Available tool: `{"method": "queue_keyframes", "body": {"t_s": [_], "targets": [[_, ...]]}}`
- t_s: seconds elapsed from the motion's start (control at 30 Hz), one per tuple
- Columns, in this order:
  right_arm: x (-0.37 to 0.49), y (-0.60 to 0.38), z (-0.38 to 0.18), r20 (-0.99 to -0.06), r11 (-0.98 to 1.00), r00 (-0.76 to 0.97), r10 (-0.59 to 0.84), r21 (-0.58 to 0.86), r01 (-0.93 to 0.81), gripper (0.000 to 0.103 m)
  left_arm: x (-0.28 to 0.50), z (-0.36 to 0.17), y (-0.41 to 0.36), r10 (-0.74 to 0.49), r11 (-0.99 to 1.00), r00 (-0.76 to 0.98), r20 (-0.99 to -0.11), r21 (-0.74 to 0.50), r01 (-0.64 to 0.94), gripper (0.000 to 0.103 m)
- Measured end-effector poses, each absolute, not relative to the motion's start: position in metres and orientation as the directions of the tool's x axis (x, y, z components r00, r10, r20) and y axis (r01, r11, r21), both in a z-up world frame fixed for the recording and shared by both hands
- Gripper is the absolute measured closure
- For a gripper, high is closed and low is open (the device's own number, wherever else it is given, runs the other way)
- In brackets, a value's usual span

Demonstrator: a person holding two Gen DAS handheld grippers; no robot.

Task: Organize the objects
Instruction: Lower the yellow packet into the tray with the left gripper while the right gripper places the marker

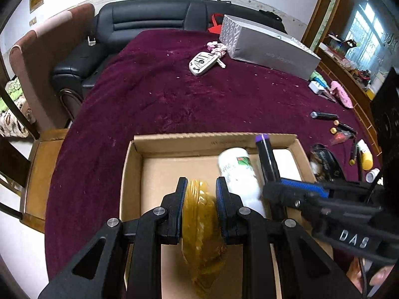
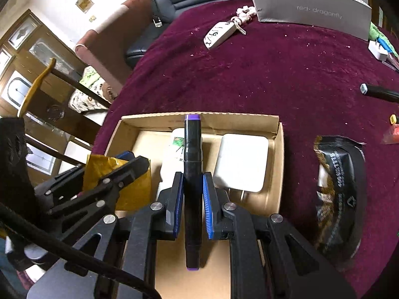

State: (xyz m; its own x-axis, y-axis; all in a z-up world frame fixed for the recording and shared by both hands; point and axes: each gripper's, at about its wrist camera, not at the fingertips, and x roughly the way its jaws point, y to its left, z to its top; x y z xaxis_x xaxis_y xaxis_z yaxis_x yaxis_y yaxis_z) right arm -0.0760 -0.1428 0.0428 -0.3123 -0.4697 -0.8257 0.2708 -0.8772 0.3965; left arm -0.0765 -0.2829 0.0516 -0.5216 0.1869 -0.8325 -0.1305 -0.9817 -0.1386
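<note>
An open cardboard box (image 1: 134,164) (image 2: 279,149) lies on the maroon cloth. My left gripper (image 1: 201,186) is shut on a yellow translucent packet (image 1: 202,221), held above the box's left half. My right gripper (image 2: 191,182) is shut on a black marker with purple ends (image 2: 192,164); in the left wrist view that marker (image 1: 266,157) sticks up over the box's right side. A white bottle (image 1: 237,174) (image 2: 172,154) and a white charger (image 2: 242,162) lie inside the box. In the right wrist view the left gripper (image 2: 134,162) with the yellow packet (image 2: 124,182) shows at the left.
A black snack bag (image 2: 339,191) lies right of the box. A white car key with a pink charm (image 1: 202,61) and a grey shoe box (image 1: 269,44) sit at the far side. Markers, small tubes and a white plug (image 1: 316,86) are scattered at right. A black sofa (image 1: 139,20) stands behind.
</note>
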Motion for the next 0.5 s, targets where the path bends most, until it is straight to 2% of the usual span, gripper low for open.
{"method": "queue_keyframes", "body": {"t_s": [0.4, 0.5], "targets": [[-0.083, -0.148, 0.032, -0.845, -0.898, -0.322, -0.427, 0.353, 0.263, 0.089, -0.092, 0.046, -0.292, 0.146, -0.989, -0.489, -0.86, -0.114, -0.096, 0.081], [-0.082, -0.147, 0.036, -0.841, -0.904, -0.349, -0.414, 0.336, 0.263, 0.085, -0.089, 0.051, -0.291, 0.128, -0.991, -0.48, -0.868, -0.093, -0.096, 0.081]]}}
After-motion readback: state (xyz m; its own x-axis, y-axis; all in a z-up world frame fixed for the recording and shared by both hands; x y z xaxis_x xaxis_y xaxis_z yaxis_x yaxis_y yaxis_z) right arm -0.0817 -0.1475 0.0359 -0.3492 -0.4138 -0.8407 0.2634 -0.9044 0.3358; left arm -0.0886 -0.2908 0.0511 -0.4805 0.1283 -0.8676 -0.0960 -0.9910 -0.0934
